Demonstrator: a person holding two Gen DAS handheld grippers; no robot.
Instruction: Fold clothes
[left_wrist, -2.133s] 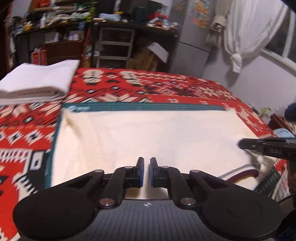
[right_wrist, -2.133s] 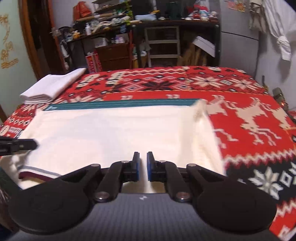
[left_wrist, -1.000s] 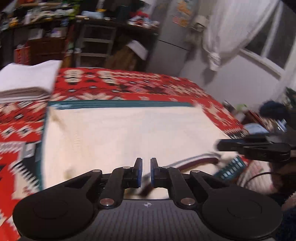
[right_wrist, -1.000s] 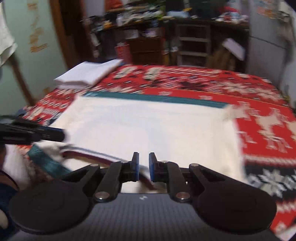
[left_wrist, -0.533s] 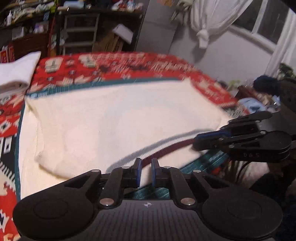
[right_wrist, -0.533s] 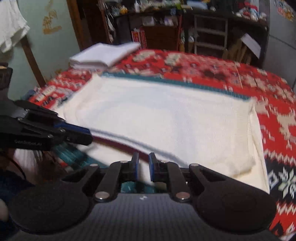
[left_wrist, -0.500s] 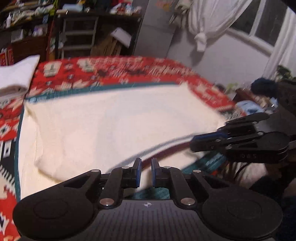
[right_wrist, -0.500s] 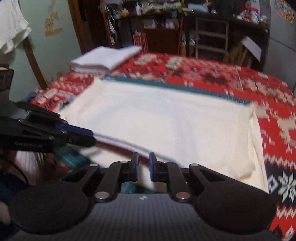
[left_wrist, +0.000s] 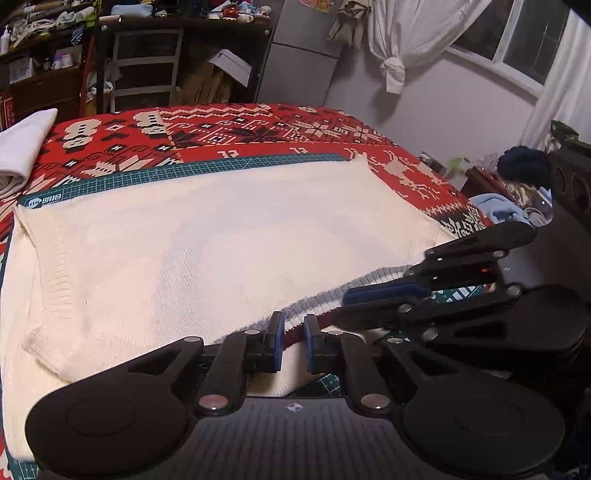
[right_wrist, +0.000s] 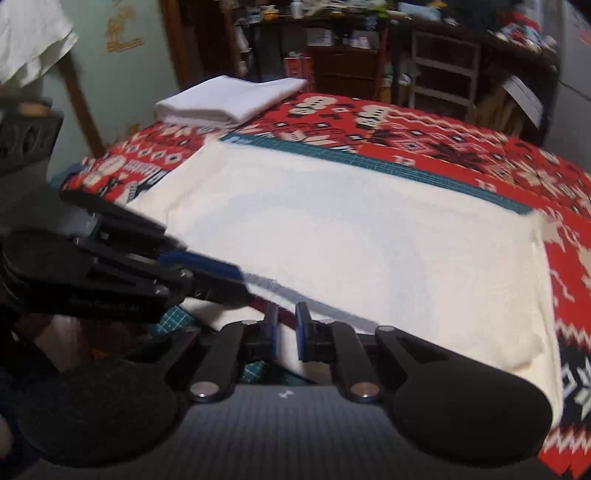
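Left wrist: both grippers pinch sweater (left_wrist: 221, 251) striped hem (left_wrist: 332, 295).

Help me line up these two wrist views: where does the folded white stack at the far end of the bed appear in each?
Left wrist: the folded white stack is cut off at the left edge, upper half.
Right wrist: the whole stack lies upper left of centre, on the red patterned blanket.
Shared landmark: the green cutting mat strip beyond the cream sweater.
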